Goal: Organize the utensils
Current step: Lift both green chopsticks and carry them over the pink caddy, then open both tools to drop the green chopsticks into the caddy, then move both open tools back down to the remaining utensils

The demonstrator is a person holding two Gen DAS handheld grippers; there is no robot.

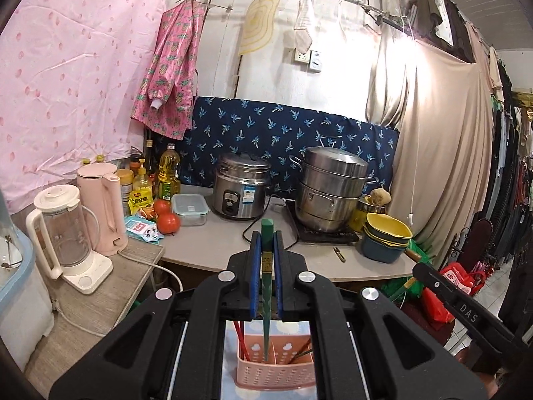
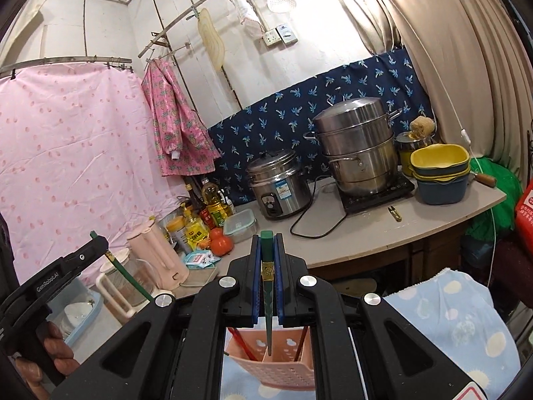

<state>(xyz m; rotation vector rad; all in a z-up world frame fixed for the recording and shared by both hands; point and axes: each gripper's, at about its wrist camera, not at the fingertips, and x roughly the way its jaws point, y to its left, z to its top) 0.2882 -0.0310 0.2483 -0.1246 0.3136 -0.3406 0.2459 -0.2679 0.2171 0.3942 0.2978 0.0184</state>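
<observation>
Gripping one slim dark-green chopstick (image 1: 266, 286) each, left tool (image 1: 266, 233) and right tool (image 2: 267, 235) hang above pink perforated plastic holder (image 1: 276, 368).

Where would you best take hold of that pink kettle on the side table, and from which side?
Probably by the pink kettle's handle, the upright loop on its right side in the left wrist view. Come level from that side, where the tabletop looks bare; the blender jug crowds its left. The body looks too wide for such narrow fingers.
</observation>
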